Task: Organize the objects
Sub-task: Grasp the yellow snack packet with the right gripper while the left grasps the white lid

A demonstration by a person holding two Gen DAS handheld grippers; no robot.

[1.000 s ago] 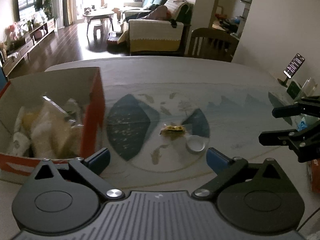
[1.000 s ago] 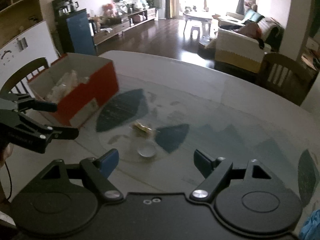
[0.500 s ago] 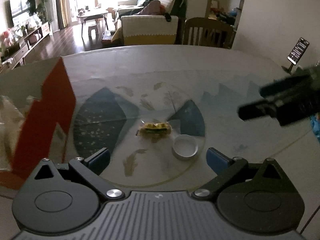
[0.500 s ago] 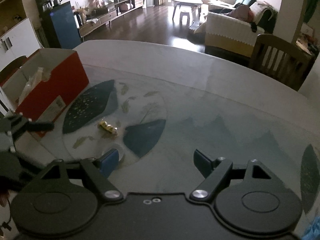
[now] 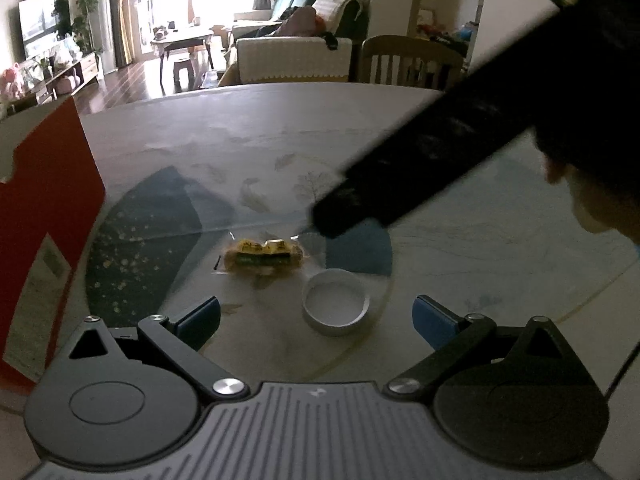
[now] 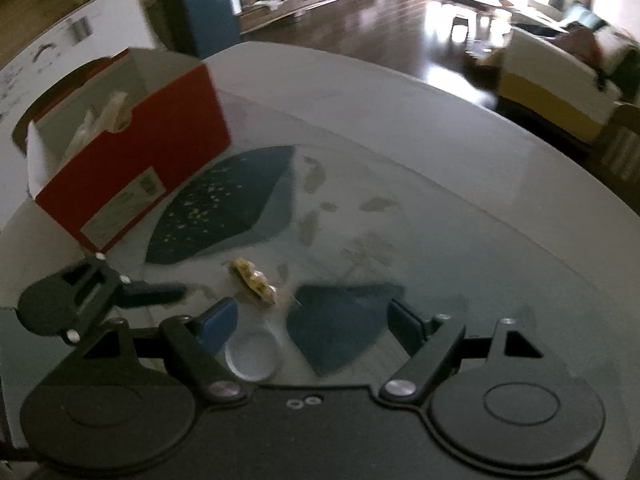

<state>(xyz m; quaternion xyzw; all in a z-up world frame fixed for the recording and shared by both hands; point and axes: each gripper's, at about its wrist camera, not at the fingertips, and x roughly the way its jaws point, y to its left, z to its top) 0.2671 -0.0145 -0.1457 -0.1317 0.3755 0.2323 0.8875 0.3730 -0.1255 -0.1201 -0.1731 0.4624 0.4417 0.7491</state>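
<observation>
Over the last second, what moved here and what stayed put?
Both grippers closed in on the snack and the cap. The right gripper swung left across the table, now over the left gripper. Nothing was gripped; both stay open. Snack, cap and red box have not moved.

Before you, a pale round patterned table (image 5: 280, 120) carries a red cardboard box (image 6: 132, 168), a yellow wrapped snack (image 5: 262, 258) and a white round cap (image 5: 335, 304).

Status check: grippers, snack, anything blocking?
Left gripper and right gripper open, empty. Yellow wrapped snack on glass turntable, untouched. Small white cap beside it.
</observation>
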